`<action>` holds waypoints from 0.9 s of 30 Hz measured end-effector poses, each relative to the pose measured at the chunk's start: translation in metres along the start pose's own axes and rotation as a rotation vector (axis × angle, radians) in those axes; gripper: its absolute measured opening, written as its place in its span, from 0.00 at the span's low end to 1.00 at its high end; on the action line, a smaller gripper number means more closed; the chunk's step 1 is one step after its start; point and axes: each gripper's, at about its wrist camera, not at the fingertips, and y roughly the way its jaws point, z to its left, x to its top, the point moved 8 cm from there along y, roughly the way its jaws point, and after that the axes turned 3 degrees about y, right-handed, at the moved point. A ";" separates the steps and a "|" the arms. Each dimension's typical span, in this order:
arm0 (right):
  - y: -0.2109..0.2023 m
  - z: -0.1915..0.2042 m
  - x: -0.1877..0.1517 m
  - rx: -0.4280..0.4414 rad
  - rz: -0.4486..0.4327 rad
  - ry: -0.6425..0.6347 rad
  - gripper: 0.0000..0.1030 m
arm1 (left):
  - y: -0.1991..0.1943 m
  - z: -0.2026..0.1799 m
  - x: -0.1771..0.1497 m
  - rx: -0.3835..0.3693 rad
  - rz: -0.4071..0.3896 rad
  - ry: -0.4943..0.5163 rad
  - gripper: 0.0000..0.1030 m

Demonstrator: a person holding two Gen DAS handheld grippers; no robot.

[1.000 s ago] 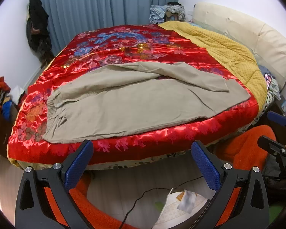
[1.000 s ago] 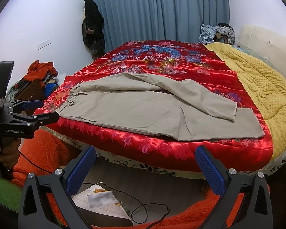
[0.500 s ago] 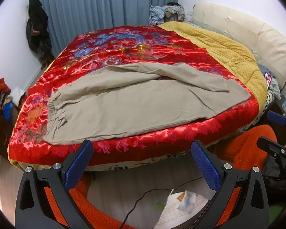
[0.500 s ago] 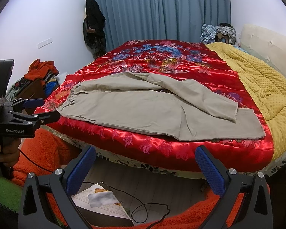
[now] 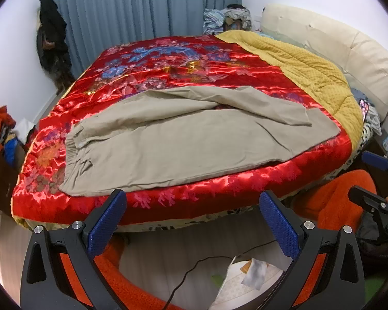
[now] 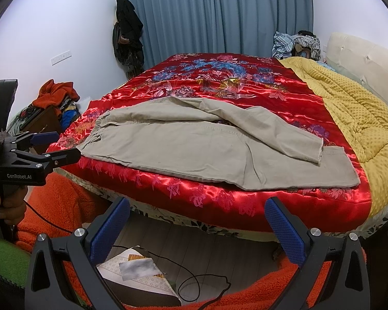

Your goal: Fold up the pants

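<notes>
the pants [image 5: 183,149] lie flat across the near part of the red quilt [image 5: 183,59] on the bed, waistband toward the left side, legs running right, the upper leg skewed over the lower. left gripper [image 5: 191,222] and right gripper [image 6: 196,227] hang short of the bed edge – jaws spread wide, holding nothing. the fabric looks light, soft and limp; expect sag between grip points and sliding on the satin. recommended hold – pinch the waistband corner and the hem corners, through all layers.
</notes>
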 end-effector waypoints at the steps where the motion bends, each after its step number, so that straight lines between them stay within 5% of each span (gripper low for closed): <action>1: 0.000 0.000 0.000 -0.001 -0.002 0.000 1.00 | 0.000 0.001 0.000 0.001 0.000 -0.002 0.99; 27: 0.004 0.003 0.001 -0.007 0.022 -0.006 1.00 | 0.005 0.008 -0.005 0.038 0.015 -0.014 0.99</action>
